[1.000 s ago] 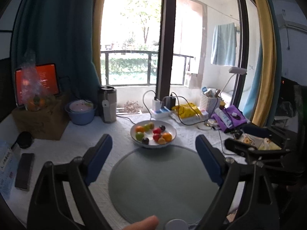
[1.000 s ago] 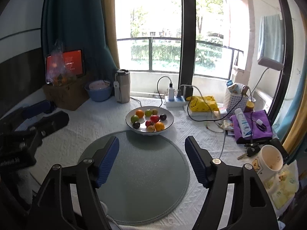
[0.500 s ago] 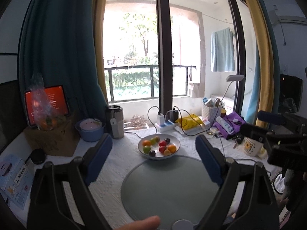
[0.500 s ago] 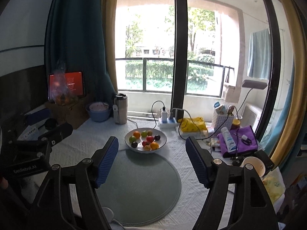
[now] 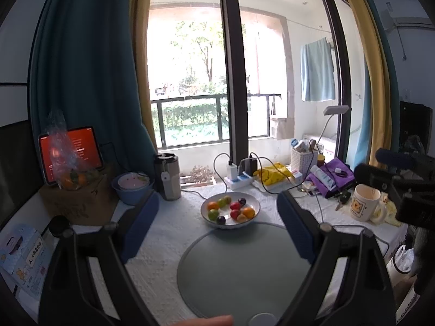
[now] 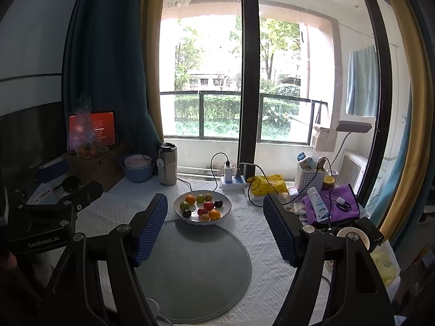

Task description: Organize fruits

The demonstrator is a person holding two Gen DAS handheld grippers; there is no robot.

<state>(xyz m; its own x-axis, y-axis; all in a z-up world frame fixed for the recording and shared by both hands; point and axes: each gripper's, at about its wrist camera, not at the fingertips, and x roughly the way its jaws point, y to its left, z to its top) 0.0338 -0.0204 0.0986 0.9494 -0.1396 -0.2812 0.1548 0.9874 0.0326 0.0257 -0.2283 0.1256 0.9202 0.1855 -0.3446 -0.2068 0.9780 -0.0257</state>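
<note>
A white bowl [image 5: 251, 218] with several small fruits, orange, green, red and dark purple, stands on the white tablecloth just behind a round grey mat [image 5: 244, 266]. The bowl also shows in the right wrist view [image 6: 225, 212], with the mat [image 6: 195, 269] in front of it. My left gripper [image 5: 218, 225] is open and empty, held high and well back from the bowl. My right gripper [image 6: 214, 225] is open and empty too, also high and back. Each gripper's body shows at the edge of the other's view.
Behind the bowl stand a steel tumbler [image 5: 170, 176], a blue bowl [image 5: 131, 187], a power strip with cables [image 5: 239, 179] and a yellow bag [image 5: 272, 176]. A cardboard box with a tablet [image 5: 70, 154] is at left. A mug [image 5: 364, 202] and purple cloth [image 5: 334, 174] lie right.
Both grippers have risen and pulled back from the table, so the bowl and mat look smaller and lower. Both stay open and empty.
</note>
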